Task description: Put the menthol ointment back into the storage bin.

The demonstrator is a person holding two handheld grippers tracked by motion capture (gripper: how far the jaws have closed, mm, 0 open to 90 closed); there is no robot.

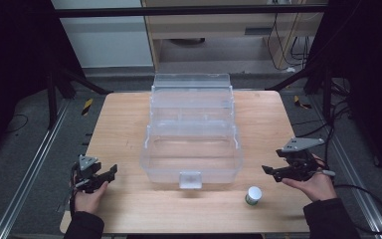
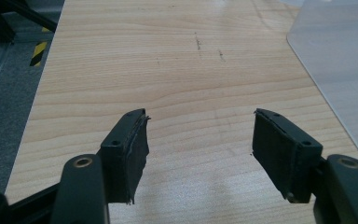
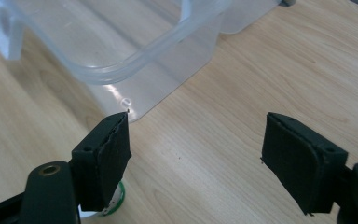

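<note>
Nothing picked up yet, so I'd say pre-grasp: my left hand-held gripper [image 1: 110,173] & right hand-held gripper [image 1: 270,171] both gape, empty, over the light wooden tabletop [image 1: 124,124]. Small white-capped, green-labelled jar [image 1: 252,195] stands near the clear plastic storage box [image 1: 191,149], front-right. Next, prob.: right one drops around the jar.

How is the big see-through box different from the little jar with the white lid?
The clear box is far bigger than the little jar. The clear box is see-through with its lid swung open at the back, while the little jar is solid-coloured, with a green band, and capped with a white lid. The clear box sits mid-table; the little jar stands near the front edge, nearer the right gripper. Both rest upright on the wooden table.
</note>
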